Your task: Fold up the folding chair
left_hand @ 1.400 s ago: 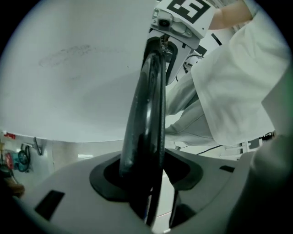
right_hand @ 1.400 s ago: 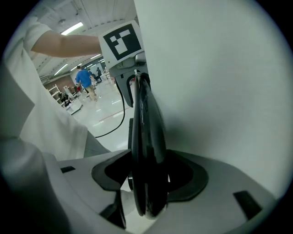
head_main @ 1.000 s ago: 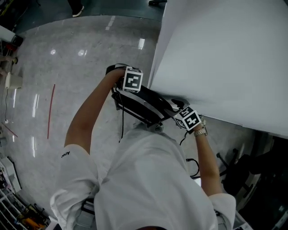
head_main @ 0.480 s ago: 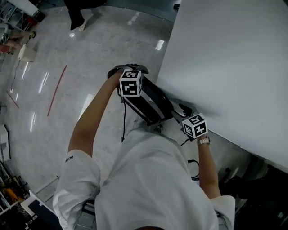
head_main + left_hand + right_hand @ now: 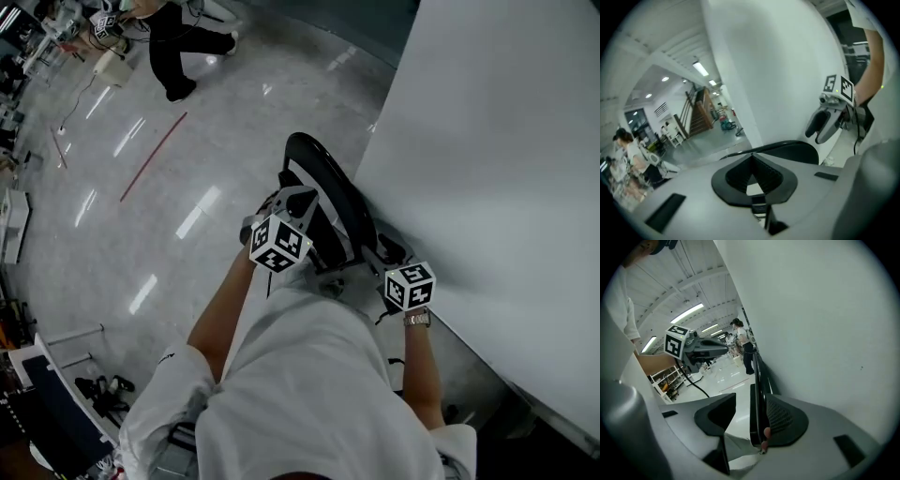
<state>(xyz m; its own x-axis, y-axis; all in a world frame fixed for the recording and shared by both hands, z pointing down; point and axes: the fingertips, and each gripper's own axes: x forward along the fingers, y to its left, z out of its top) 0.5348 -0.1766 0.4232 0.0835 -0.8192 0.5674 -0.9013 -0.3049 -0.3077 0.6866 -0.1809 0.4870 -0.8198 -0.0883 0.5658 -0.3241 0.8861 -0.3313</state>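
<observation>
Folding chair [image 5: 328, 178], nearly flat, stands edge-on just beside the white panel [image 5: 487, 159], its rim between the spread jaws of the right gripper [image 5: 749, 416]; the left gripper [image 5: 752, 161], just closed empty, hovers farther from the panel.

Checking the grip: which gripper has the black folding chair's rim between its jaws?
The right gripper: the black folding chair's rim stands between its open jaws. The left gripper just closed its jaws, empty.
</observation>
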